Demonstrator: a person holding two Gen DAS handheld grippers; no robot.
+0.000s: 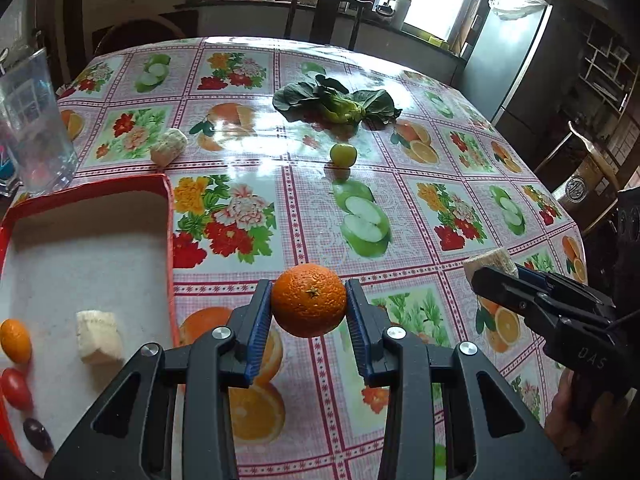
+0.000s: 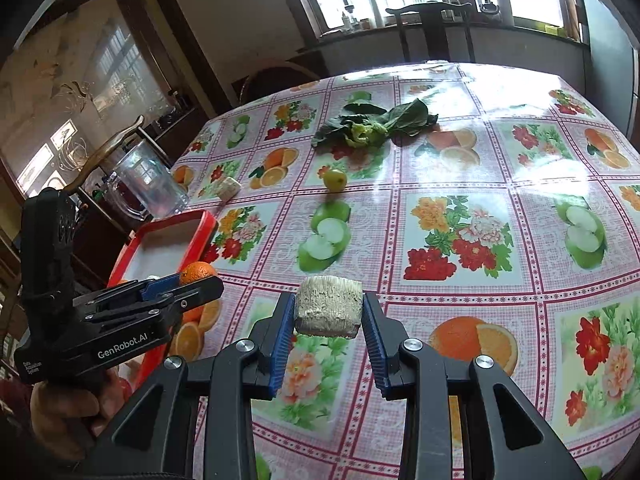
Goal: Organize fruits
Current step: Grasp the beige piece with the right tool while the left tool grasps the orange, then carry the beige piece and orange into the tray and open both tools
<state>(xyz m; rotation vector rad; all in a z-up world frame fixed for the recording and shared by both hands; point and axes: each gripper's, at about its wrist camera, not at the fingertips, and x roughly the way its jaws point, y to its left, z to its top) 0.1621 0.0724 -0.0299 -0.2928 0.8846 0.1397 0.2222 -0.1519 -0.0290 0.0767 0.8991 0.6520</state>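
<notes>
Floral table (image 1: 400, 208): two claw-held items

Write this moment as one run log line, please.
left gripper: shut on orange | right gripper: shut on pale block | red tray: some items inside | green fruit: on table

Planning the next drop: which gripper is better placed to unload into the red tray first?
Left, probably. The left gripper holds the orange right beside the red tray; the right gripper, with its pale chunk, is farther away.
</notes>
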